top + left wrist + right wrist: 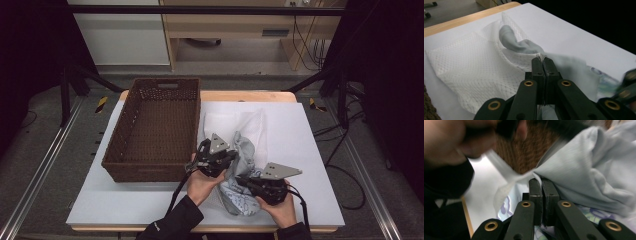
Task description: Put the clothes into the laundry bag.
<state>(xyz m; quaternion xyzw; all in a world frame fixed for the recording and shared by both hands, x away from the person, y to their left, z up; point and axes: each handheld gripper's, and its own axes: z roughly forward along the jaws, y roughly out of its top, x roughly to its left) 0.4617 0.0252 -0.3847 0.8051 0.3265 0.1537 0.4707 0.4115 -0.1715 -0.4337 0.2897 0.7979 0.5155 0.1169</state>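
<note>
Work: white mesh laundry bag being filled or emptied of a pale grey-blue garment on the white tabletop.
Left gripper: its jaws are pressed together on the rim of the bag's mouth, a pinch of mesh bunched at their tips; the rest of the bag spreads away ahead and to the left of them.
Right gripper: its jaws are closed tight on a fold of the garment, with a strip of white mesh just beside their tips; printed cloth lies under them.
Why held so: my reading is that one grip steadies the bag's opening while the other works the cloth through it.
Garment: part pokes into the bag's mouth just beyond the left jaws, part heaps to the right of the right jaws.
Brown woven rectangular basket: it stands empty beyond the left jaws, likely the destination.
Left gripper view: netting pattern and garment inside the mouth.
Right gripper view: ribbed knit, blurred hand.
High view: overall layout.
</note>
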